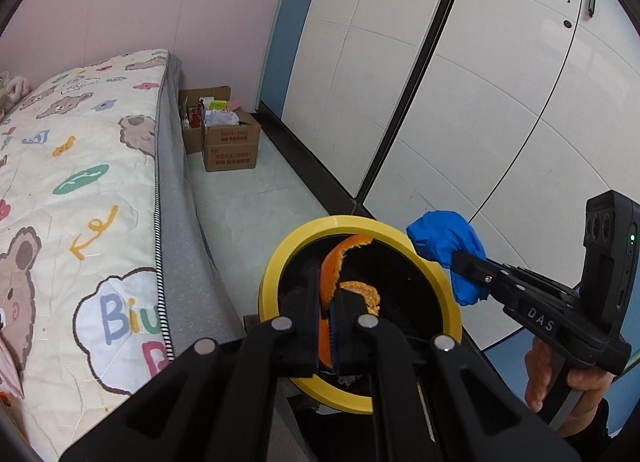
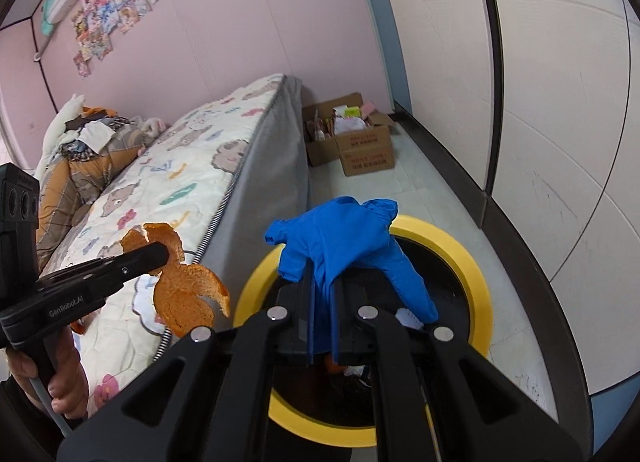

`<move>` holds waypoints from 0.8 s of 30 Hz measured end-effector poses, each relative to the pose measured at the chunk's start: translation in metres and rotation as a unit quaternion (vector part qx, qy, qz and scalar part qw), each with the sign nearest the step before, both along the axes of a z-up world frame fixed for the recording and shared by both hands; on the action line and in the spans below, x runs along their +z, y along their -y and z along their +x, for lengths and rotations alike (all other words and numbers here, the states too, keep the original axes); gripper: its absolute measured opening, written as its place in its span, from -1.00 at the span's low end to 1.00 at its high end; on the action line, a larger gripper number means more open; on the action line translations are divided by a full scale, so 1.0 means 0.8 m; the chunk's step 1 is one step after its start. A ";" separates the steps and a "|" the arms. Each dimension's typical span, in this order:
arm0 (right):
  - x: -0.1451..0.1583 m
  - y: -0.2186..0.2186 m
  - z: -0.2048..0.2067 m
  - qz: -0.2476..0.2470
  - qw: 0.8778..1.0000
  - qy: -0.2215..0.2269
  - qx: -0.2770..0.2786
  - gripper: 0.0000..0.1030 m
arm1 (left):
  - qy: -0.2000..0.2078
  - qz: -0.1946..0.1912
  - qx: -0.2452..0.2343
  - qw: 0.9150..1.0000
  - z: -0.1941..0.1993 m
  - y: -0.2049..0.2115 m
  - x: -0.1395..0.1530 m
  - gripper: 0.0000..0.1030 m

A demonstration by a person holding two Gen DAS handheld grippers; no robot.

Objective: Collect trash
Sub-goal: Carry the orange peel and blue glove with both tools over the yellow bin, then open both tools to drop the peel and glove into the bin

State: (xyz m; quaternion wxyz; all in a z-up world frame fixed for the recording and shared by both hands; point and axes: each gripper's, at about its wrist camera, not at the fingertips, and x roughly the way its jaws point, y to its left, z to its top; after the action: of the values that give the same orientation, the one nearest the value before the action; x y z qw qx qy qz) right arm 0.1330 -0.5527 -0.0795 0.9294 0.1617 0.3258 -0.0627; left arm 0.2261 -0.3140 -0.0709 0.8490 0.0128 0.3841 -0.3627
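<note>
The left gripper (image 1: 328,326) pinches orange peel (image 1: 332,270) over the yellow-rimmed bin (image 1: 276,262); the right gripper (image 2: 324,326) clamps a blue glove (image 2: 340,238) above it. Released off-centre, the glove could snag the rim.

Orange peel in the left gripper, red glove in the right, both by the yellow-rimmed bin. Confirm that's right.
Not quite: the glove is blue, not red, as the right wrist view shows. The rest holds: the left gripper is shut on the orange peel, the right gripper is shut on the glove, and both are by the yellow-rimmed bin.
</note>
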 end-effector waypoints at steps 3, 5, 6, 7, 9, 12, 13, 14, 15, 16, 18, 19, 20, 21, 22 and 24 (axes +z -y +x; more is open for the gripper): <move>-0.011 0.009 0.007 0.006 1.000 -0.010 -0.006 -0.89 | -0.005 0.007 -0.001 1.000 0.003 0.012 -0.007 -0.94; -0.016 0.013 0.009 0.005 1.000 -0.015 -0.010 -0.89 | -0.006 0.012 -0.002 1.000 0.003 0.018 -0.012 -0.93; -0.019 0.016 0.011 0.006 1.000 -0.017 -0.011 -0.88 | -0.007 0.013 -0.003 1.000 0.003 0.021 -0.014 -0.93; -0.022 0.019 0.012 0.006 1.000 -0.018 -0.014 -0.88 | -0.007 0.015 -0.003 1.000 0.003 0.024 -0.016 -0.93; -0.026 0.022 0.014 0.007 1.000 -0.020 -0.016 -0.88 | -0.007 0.019 -0.006 1.000 0.001 0.031 -0.020 -0.93; -0.026 0.024 0.015 0.008 1.000 -0.019 -0.016 -0.88 | -0.010 0.019 -0.008 1.000 -0.001 0.037 -0.023 -0.93; -0.026 0.024 0.015 0.008 1.000 -0.019 -0.014 -0.88 | -0.011 0.018 -0.008 1.000 0.000 0.038 -0.024 -0.93; -0.025 0.025 0.014 0.008 1.000 -0.019 -0.014 -0.88 | -0.011 0.017 -0.007 1.000 -0.001 0.039 -0.024 -0.92; -0.024 0.025 0.014 0.007 1.000 -0.019 -0.014 -0.87 | -0.011 0.018 -0.008 1.000 -0.001 0.039 -0.025 -0.92; -0.023 0.025 0.014 0.006 1.000 -0.019 -0.016 -0.85 | -0.012 0.018 -0.009 1.000 -0.003 0.040 -0.025 -0.91; -0.021 0.025 0.011 0.008 1.000 -0.018 -0.020 -0.70 | -0.013 0.016 -0.007 1.000 -0.002 0.038 -0.026 -0.78; -0.020 0.026 0.010 0.011 1.000 -0.017 -0.021 -0.42 | -0.014 0.014 -0.005 1.000 -0.001 0.036 -0.026 -0.63; -0.019 0.027 0.009 0.014 1.000 -0.015 -0.024 -0.27 | -0.012 0.012 -0.001 1.000 -0.002 0.034 -0.025 -0.44; -0.017 0.028 0.008 0.014 0.999 -0.013 -0.028 -0.12 | -0.010 0.010 0.004 1.000 -0.001 0.032 -0.024 -0.34; -0.016 0.027 0.007 0.013 0.999 -0.013 -0.030 -0.12 | -0.007 0.006 0.008 1.000 -0.002 0.029 -0.022 -0.17; -0.013 0.028 0.005 0.012 0.999 -0.012 -0.035 -0.12 | -0.005 0.001 0.017 1.000 -0.002 0.022 -0.018 0.08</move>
State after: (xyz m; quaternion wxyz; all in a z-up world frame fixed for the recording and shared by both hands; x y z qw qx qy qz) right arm 0.1372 -0.5749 -0.0900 0.9209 0.1830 0.3316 -0.0928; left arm 0.2244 -0.3312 -0.0851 0.8530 0.0052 0.3891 -0.3477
